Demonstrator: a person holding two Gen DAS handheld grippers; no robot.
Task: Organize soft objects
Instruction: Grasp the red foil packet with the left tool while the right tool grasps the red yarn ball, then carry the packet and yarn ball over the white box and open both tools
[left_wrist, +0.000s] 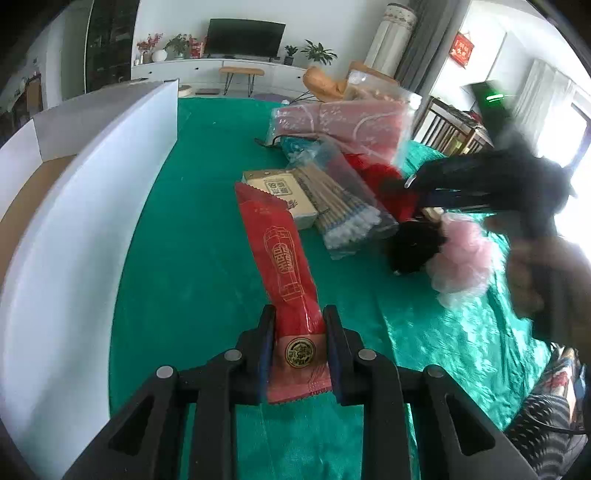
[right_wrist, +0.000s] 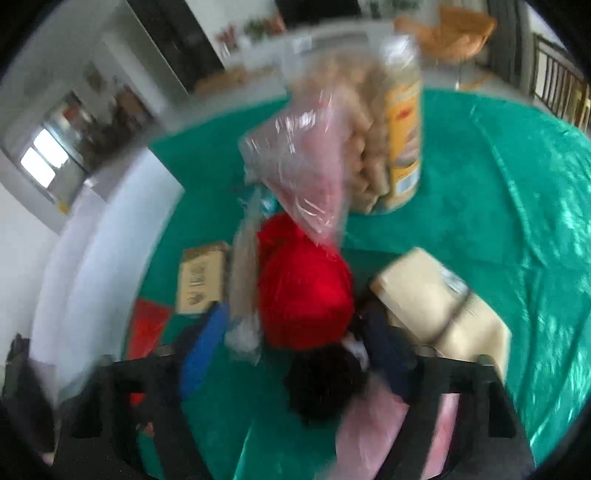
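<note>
Our left gripper (left_wrist: 300, 332) clamps a red packet (left_wrist: 284, 266) over the green cloth (left_wrist: 192, 236). Our blurred right gripper (right_wrist: 295, 347) straddles a black pompom (right_wrist: 325, 384); we cannot tell its grip.

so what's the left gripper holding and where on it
The left gripper is shut on the red packet, near its end with the gold seal.

Your left has open green table (left_wrist: 192, 229) beside the white box wall (left_wrist: 92, 206); the cluttered pile (left_wrist: 332, 192) blocks your right.
</note>
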